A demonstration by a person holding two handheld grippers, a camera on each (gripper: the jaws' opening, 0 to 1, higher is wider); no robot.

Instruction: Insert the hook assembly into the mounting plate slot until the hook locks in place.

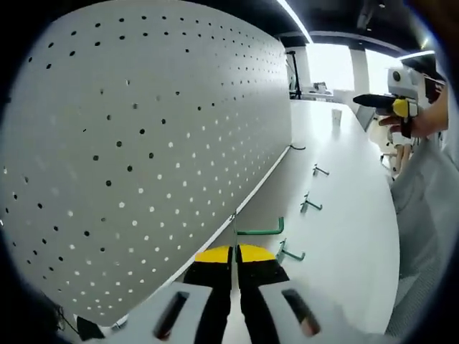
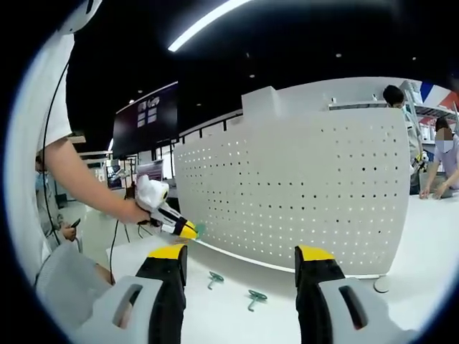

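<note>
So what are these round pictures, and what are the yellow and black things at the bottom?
A person holds a grabbing tool, called a gripper, in each hand, and each one carries a small camera. One picture looks along the left gripper, the other along the right gripper. The yellow-tipped bars are their jaws. The left one is pinched shut on a green hook. The right one is open. In front stands a white board full of holes. More spare hooks lie on the white table.
</note>
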